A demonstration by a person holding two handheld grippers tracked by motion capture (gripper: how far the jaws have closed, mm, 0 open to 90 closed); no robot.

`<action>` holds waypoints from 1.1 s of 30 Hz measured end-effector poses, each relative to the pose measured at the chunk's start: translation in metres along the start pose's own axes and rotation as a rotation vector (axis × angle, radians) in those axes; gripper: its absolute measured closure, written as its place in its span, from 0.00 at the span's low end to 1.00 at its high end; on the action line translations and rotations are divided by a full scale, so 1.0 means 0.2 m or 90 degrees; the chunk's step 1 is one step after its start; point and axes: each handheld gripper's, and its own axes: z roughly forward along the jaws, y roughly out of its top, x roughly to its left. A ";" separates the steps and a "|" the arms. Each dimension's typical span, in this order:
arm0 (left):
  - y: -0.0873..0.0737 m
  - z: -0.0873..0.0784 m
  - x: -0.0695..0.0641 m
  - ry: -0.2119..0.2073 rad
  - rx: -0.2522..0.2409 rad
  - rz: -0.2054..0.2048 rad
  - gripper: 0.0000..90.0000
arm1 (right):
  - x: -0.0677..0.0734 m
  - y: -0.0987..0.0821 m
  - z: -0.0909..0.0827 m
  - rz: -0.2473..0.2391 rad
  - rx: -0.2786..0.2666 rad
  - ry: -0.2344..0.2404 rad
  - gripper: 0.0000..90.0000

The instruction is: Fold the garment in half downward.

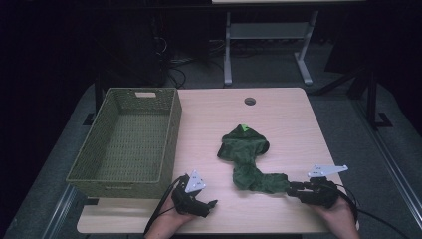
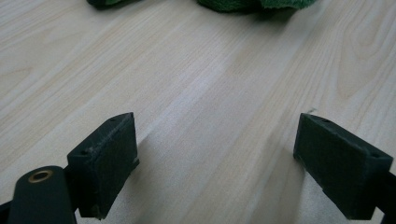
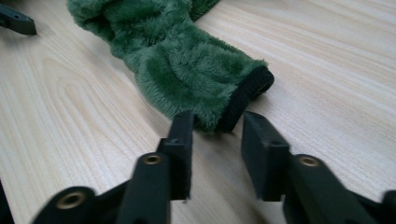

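A fuzzy green garment (image 1: 246,157) lies crumpled on the wooden table (image 1: 278,114), one sleeve stretching toward the front right. Its black-trimmed cuff (image 3: 243,95) ends just beyond the tips of my right gripper (image 3: 215,140). That gripper (image 1: 293,189) is open, its jaws a narrow gap apart with nothing between them, and the cuff lies free on the table. My left gripper (image 2: 217,158) stands wide open over bare wood near the front edge, left of the garment (image 2: 247,4). From above, the left gripper (image 1: 206,205) points right.
A green woven basket (image 1: 171,129) sits empty at the table's left side. A round cable hole (image 1: 250,101) is at the far edge. Beyond the table stand a desk frame (image 1: 268,35) and dark floor.
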 end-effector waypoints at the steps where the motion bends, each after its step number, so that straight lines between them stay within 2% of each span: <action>1: 0.00 0.00 0.00 0.000 0.000 0.000 0.14 | 0.00 0.00 0.00 -0.002 -0.001 0.002 0.75; 5: 0.00 0.00 0.00 0.000 0.000 0.000 0.14 | 0.00 0.01 0.00 -0.003 -0.002 -0.001 0.89; 9: 0.00 0.00 0.00 0.000 0.000 0.000 0.14 | -0.01 0.01 -0.01 -0.010 -0.007 -0.001 0.94; 14: 0.00 0.00 0.00 0.000 0.000 0.000 0.14 | 0.00 0.03 -0.04 -0.016 -0.031 0.000 0.95; 18: 0.00 0.00 0.00 0.000 0.000 0.000 0.14 | 0.04 0.06 -0.08 -0.037 -0.058 0.005 0.95; 33: 0.00 0.00 0.00 0.000 0.000 0.000 0.14 | 0.14 0.19 -0.11 -0.097 -0.095 0.043 0.95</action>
